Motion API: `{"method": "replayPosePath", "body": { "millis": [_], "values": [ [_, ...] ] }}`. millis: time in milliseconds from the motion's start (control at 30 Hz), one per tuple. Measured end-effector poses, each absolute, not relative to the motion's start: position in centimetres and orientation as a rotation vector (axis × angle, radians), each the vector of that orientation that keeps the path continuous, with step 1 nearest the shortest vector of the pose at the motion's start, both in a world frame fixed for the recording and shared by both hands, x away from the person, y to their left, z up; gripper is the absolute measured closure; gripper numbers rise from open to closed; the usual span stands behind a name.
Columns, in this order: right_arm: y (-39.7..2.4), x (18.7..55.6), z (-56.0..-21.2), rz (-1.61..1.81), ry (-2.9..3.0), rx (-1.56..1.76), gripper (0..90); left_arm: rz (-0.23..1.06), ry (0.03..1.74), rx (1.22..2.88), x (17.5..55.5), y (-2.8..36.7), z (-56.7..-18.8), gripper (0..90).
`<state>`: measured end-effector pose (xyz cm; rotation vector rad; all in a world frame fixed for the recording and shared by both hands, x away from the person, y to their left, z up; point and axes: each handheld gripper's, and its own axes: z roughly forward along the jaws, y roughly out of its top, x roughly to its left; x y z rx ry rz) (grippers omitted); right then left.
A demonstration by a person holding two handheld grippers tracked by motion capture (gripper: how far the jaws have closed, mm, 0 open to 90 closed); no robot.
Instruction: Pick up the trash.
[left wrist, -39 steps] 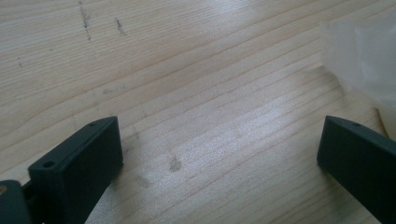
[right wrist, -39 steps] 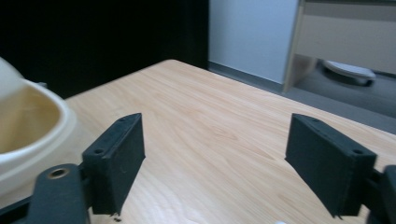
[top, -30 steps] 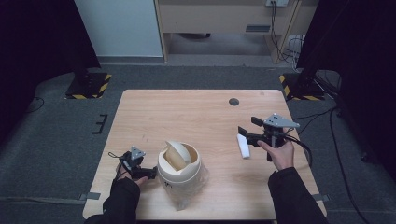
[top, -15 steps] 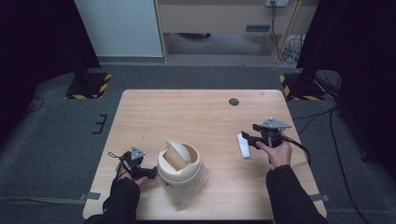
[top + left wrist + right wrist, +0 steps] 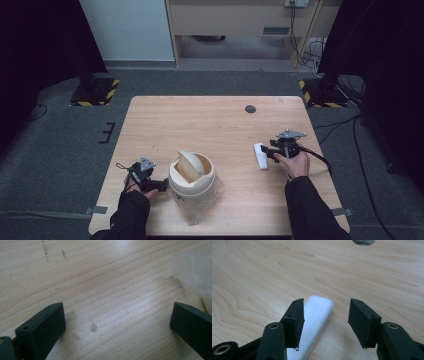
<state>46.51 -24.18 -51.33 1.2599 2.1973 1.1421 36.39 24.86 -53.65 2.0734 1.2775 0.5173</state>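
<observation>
A cream bin (image 5: 191,175) with a swing lid and a clear plastic liner stands near the table's front. A white oblong piece (image 5: 260,156) lies flat on the wood to the right of it. My right gripper (image 5: 272,152) is low over the table, open. In the right gripper view the white piece (image 5: 317,322) lies between the jaws of my right gripper (image 5: 327,306), close against the left one. My left gripper (image 5: 152,184) rests just left of the bin. In the left gripper view my left gripper (image 5: 117,308) stands wide open over bare wood, with the liner (image 5: 195,270) at the right.
The wooden table (image 5: 210,125) has a dark round grommet hole (image 5: 250,108) near its far edge, also seen as a grommet hole (image 5: 363,241) in the right gripper view. Grey floor surrounds the table, with cables at the right.
My right hand and gripper have come down and toward me, close to the table. The white piece stays in about the same spot. The left gripper and the bin have not moved.
</observation>
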Motion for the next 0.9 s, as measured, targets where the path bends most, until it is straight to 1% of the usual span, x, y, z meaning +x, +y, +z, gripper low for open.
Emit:
{"method": "replayPosePath", "body": {
  "millis": [167,500,833,900],
  "values": [
    [-23.8,46.8,-52.0,1.120,2.222,1.271,47.1,0.518,1.278,2.073,36.4,24.9,-53.6,0.0],
    [-23.2,47.0,-52.8,1.060,2.284,1.271,53.5,0.517,1.278,2.073,36.4,24.9,-53.6,0.0],
    [-22.8,46.8,-53.2,1.082,2.290,1.295,56.7,0.517,1.278,2.073,36.4,24.9,-53.6,0.0],
    [-22.8,46.8,-53.2,1.095,2.288,1.294,61.0,0.517,1.278,2.073,36.4,24.9,-53.6,0.0]
  ]
}}
